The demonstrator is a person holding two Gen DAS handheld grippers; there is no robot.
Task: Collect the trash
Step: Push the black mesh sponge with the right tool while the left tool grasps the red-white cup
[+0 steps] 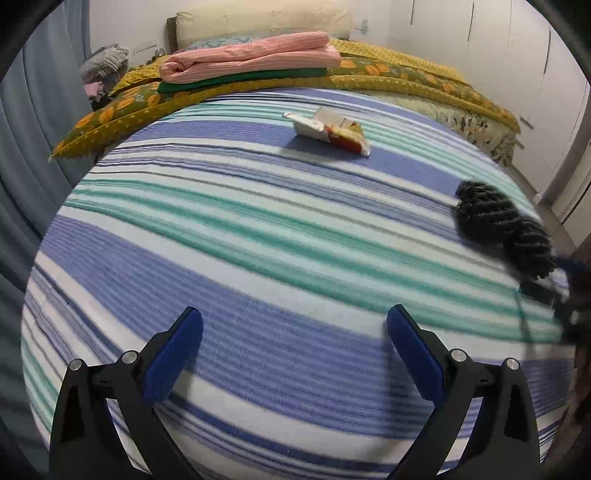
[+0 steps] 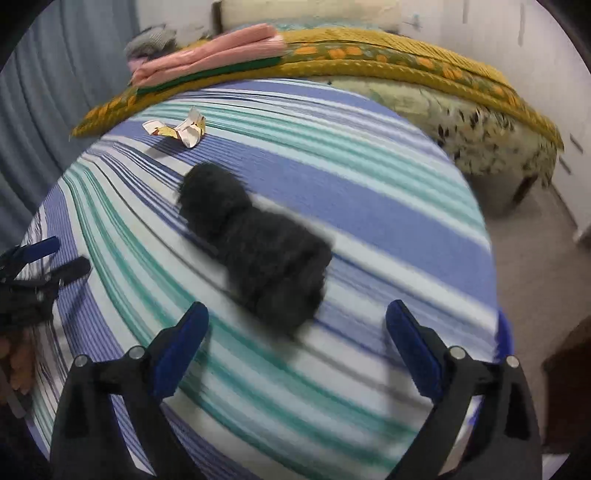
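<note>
A crumpled white, red and yellow wrapper (image 1: 328,130) lies on the striped bedsheet (image 1: 240,229), far ahead of my left gripper (image 1: 294,334), which is open and empty above the sheet. The wrapper also shows in the right wrist view (image 2: 179,130) at the upper left. A black fuzzy knitted item (image 2: 255,247) lies just ahead of my right gripper (image 2: 297,328), which is open and empty; the item also shows at the right of the left wrist view (image 1: 502,229). The left gripper shows at the left edge of the right wrist view (image 2: 40,258).
Folded pink and green cloths (image 1: 251,59) rest on a yellow patterned quilt (image 1: 406,77) at the head of the bed, with a cream pillow (image 1: 262,18) behind. Grey curtain (image 1: 33,129) on the left. Bed edge and floor (image 2: 535,266) on the right.
</note>
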